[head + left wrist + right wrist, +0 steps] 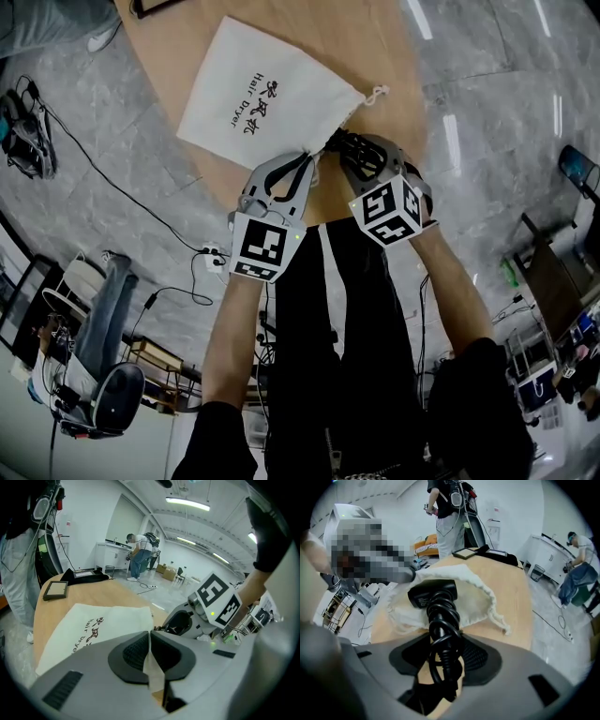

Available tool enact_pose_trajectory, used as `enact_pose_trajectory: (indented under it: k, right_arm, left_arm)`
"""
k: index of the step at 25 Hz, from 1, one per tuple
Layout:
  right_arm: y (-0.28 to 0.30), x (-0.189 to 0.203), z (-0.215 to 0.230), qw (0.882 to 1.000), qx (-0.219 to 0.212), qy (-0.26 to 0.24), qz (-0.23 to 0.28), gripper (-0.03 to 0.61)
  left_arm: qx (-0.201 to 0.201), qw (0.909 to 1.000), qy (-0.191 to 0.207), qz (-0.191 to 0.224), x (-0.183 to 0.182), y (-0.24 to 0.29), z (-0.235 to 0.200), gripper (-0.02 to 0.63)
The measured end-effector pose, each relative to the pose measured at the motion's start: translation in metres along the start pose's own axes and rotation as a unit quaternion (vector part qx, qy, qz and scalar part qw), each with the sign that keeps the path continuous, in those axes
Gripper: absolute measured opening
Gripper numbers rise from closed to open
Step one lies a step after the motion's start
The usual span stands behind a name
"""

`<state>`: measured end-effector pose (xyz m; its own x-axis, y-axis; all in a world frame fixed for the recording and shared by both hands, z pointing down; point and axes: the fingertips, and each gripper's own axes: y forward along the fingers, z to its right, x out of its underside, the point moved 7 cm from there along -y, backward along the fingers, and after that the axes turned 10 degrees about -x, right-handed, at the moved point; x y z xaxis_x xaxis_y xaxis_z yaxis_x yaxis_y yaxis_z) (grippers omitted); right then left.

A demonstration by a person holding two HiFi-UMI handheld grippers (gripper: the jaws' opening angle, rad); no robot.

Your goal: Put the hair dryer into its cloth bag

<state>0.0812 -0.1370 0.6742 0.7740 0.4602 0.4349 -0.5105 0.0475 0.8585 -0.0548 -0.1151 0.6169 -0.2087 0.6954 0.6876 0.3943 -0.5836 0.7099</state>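
R claw (442, 644) seemingly grips coiled cord (440, 616) at bag (477, 597) mouth.

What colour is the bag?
Creamy white, with dark writing on it. The bag shows best in the head view.

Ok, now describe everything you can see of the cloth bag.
The cloth bag is off-white woven fabric, printed with dark characters and the words Hair Dryer. It lies on the wooden table with its mouth toward the person, and a white braided drawstring trails from the gathered rim. The left gripper is shut on a fold of the rim. A black coiled cord, gripped by the right gripper, has its black end resting in the open mouth.
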Motion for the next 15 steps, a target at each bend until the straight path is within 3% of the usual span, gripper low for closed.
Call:
enact_pose_trajectory:
  k: [15]
  right_arm:
    - [0.034,-0.034,0.007,0.998,-0.025,-0.029,0.057,0.204]
  left_arm:
    - [0.031,0.9994,0.000,0.015,0.002,0.000,0.004,0.025]
